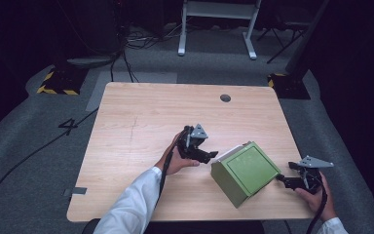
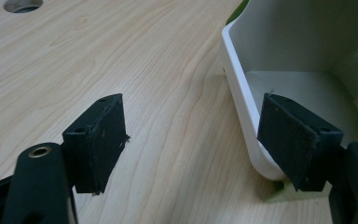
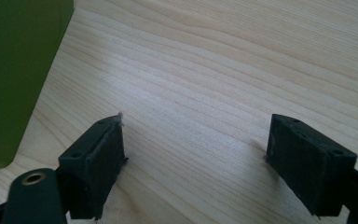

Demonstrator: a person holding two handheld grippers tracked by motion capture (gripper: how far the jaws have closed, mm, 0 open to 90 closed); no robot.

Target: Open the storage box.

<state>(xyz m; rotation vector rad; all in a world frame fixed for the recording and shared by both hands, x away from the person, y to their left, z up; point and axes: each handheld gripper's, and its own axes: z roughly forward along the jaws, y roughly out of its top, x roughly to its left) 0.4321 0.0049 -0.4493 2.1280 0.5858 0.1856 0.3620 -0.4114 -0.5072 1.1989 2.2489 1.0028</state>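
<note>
Nearest you, your right gripper, jaws apart and empty, sits just beside the green box lying tipped on its side near the front right of the wooden table, apparently ready to steady it. Your left gripper, jaws apart, straddles the box's white inner wall at its open mouth, likely to grip that rim. Farther off: a grommet hole; no legible brand or label on the box, only a "4" marked on the floor.
</note>
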